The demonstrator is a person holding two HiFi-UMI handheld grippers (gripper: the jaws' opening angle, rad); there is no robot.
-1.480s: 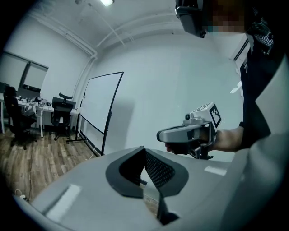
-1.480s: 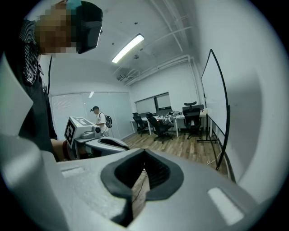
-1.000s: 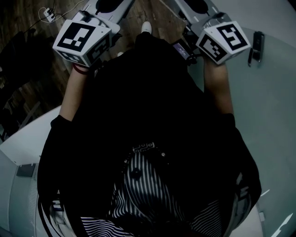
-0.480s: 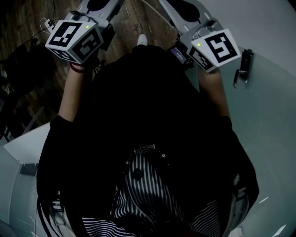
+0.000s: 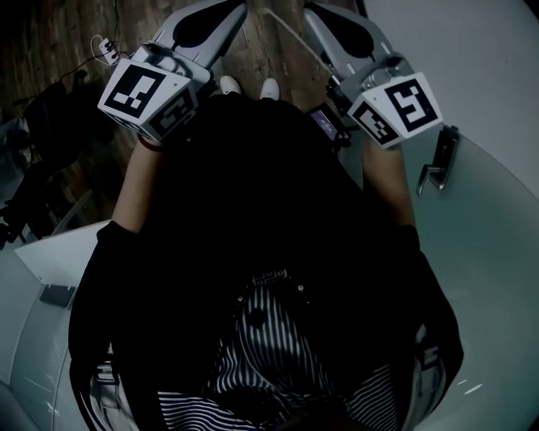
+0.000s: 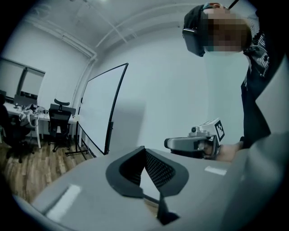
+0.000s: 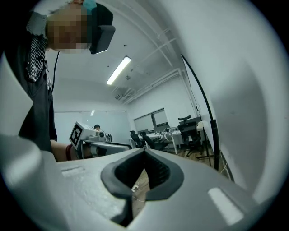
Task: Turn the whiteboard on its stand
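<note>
The whiteboard (image 6: 101, 108) stands upright on its black stand, ahead and to the left in the left gripper view. In the right gripper view its white face (image 7: 246, 113) and black frame edge (image 7: 204, 108) rise close on the right. My left gripper (image 6: 144, 151) is shut with nothing between its pads, and so is my right gripper (image 7: 144, 155). Neither touches the board. From the head view both are held out in front of the dark torso, the left gripper (image 5: 210, 17) and the right gripper (image 5: 333, 21) side by side over wooden floor.
A pale surface (image 5: 488, 252) with a black fitting (image 5: 436, 160) lies on the right of the head view. A cable and plug (image 5: 105, 50) lie on the floor. Office chairs (image 6: 58, 119) and desks (image 7: 174, 133) stand beyond the board.
The head view has shifted a little: more of both grippers' jaws shows, and the black fitting sits lower and further left. Both grippers stay shut and hold nothing.
</note>
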